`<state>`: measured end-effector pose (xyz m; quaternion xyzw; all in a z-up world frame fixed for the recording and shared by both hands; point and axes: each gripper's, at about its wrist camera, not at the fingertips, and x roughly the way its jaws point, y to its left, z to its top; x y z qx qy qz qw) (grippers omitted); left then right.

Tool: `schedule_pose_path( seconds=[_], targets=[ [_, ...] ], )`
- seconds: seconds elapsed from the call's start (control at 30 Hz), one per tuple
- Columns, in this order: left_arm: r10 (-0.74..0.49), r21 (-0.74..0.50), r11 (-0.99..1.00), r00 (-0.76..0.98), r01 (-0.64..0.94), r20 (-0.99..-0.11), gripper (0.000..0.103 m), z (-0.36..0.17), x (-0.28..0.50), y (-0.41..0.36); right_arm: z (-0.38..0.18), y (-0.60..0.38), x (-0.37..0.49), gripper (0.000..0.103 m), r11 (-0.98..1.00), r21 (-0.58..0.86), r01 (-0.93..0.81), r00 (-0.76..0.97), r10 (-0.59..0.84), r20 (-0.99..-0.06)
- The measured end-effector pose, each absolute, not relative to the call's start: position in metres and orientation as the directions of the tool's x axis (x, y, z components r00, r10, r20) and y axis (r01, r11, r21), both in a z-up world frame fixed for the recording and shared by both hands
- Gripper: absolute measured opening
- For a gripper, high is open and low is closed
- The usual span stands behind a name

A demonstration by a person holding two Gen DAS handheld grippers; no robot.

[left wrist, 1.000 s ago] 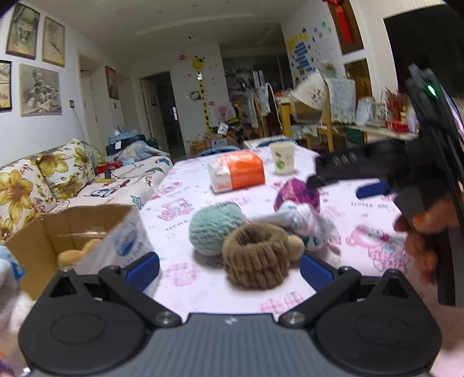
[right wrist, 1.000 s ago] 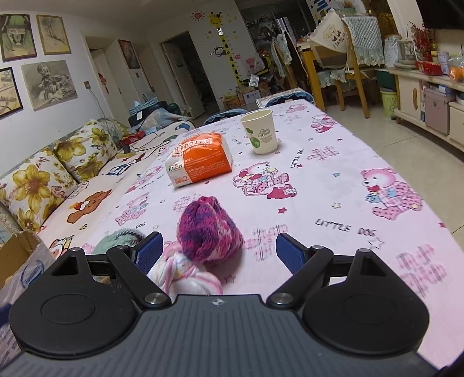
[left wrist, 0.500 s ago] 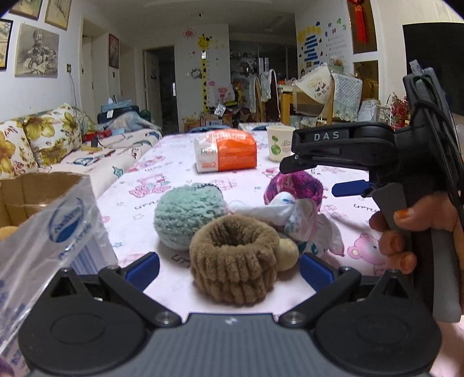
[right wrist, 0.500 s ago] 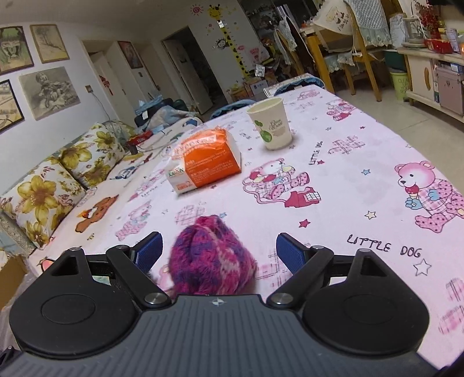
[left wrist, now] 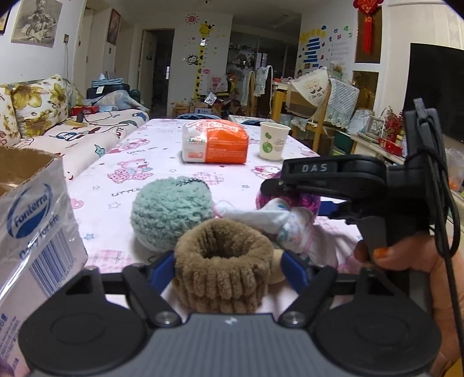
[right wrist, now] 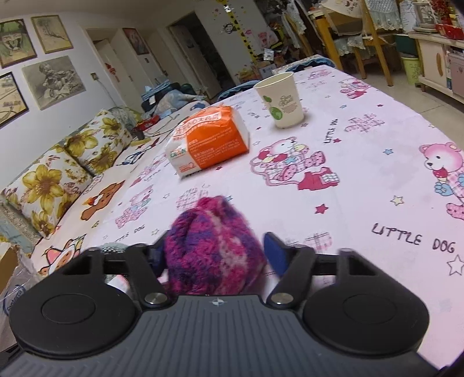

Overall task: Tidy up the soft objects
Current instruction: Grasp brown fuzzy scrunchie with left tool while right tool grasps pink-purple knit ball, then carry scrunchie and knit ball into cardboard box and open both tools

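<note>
Left hand-held gripper (left wrist: 227,266) is closing around brown plush ring (left wrist: 223,261); right hand-held gripper (right wrist: 216,256) around magenta ball (right wrist: 214,246). Far bench (right wrist: 362,179) is open. Cardboard box (left wrist: 20,168) at left edge; contents unseen.

Surface (right wrist: 362,179) covered with a pink cartoon-bear cloth printed "LITTLE DOG". An orange-and-white tissue pack (right wrist: 207,143) lies toward its far end; a white paper cup (right wrist: 281,100) with a green motif stands upright just beside it, apart. Floral-cushioned sofa (right wrist: 58,174) along the left side. Framed pictures (right wrist: 53,79) on the wall above. Giraffe height chart (left wrist: 200,63) beside the doorway. Red hanging knot ornament (left wrist: 367,23) on the right wall.
</note>
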<state>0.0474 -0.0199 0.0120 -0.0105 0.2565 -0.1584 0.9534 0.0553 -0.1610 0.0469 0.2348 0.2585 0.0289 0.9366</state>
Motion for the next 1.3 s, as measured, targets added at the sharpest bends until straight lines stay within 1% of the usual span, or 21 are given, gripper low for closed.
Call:
schedule_pose_path(
  seconds=[0.03,0.07,0.1,0.17,0.3,0.4,0.6,0.77,1.07,1.3],
  targets=[
    [-0.310,-0.099,0.949,0.818,0.301,-0.485,0.071,0.012,0.047,-0.021,0.048,-0.160,0.055,0.074,0.892,0.447,0.064,0.865,0.174,-0.471],
    [-0.315,-0.102,0.947,0.816,0.305,-0.485,0.065,0.012,0.046,-0.021,0.049,-0.159,0.054,0.071,0.897,0.439,0.058,0.864,0.175,-0.472],
    [-0.321,-0.109,0.945,0.813,0.308,-0.485,0.056,0.013,0.046,-0.020,0.050,-0.159,0.055,0.069,0.898,0.436,0.053,0.862,0.179,-0.474],
    [-0.324,-0.110,0.944,0.808,0.311,-0.491,0.046,0.014,0.046,-0.020,0.052,-0.160,0.054,0.067,0.898,0.437,0.047,0.858,0.188,-0.477],
    [-0.325,-0.116,0.944,0.805,0.309,-0.497,0.036,0.014,0.043,-0.017,0.054,-0.160,0.052,0.064,0.903,0.429,0.036,0.849,0.199,-0.490],
    [-0.323,-0.120,0.945,0.805,0.306,-0.498,0.032,0.015,0.041,-0.014,0.054,-0.161,0.049,0.063,0.899,0.437,0.032,0.840,0.213,-0.500],
    [-0.320,-0.134,0.947,0.805,0.293,-0.499,0.027,0.017,0.030,-0.006,0.054,-0.158,0.037,0.063,0.900,0.436,0.018,0.822,0.235,-0.519],
    [-0.332,-0.148,0.943,0.802,0.299,-0.496,0.027,0.020,0.015,0.003,0.055,-0.152,0.024,0.062,0.907,0.421,0.020,0.814,0.230,-0.533],
    [-0.365,-0.186,0.931,0.807,0.315,-0.463,0.027,0.030,-0.003,0.017,0.062,-0.154,0.000,0.061,0.927,0.366,0.077,0.833,0.142,-0.535],
    [-0.378,-0.221,0.925,0.817,0.310,-0.436,0.027,0.037,-0.015,0.025,0.063,-0.164,-0.017,0.060,0.922,0.360,0.140,0.839,0.083,-0.538]
  ],
)
